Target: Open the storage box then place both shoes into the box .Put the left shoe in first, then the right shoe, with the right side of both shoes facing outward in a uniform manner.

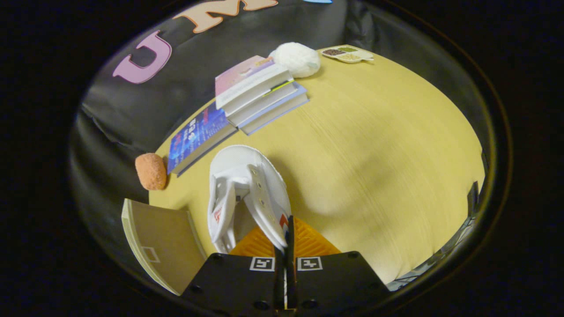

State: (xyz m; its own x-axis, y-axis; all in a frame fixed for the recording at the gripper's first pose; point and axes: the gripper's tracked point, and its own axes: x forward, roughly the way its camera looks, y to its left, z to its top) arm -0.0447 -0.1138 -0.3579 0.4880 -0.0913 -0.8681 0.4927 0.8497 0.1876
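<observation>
free: bare table (374,145) right of shoe (246,189) | blocked: books (255,94), sponge (150,171), board (161,242) left

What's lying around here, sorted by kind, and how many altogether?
White lace-up canvas shoe, pinched by the gripper: 1
Books: 4
Fluffy white ball: 1
Orange sponge ball: 1
Divided snack dish: 1
Tan cardboard panel: 1
Total: 9

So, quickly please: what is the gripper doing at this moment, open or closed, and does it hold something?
Gripper: closed, its fingers pinching the side wall of the white shoe and holding it above the table.
</observation>
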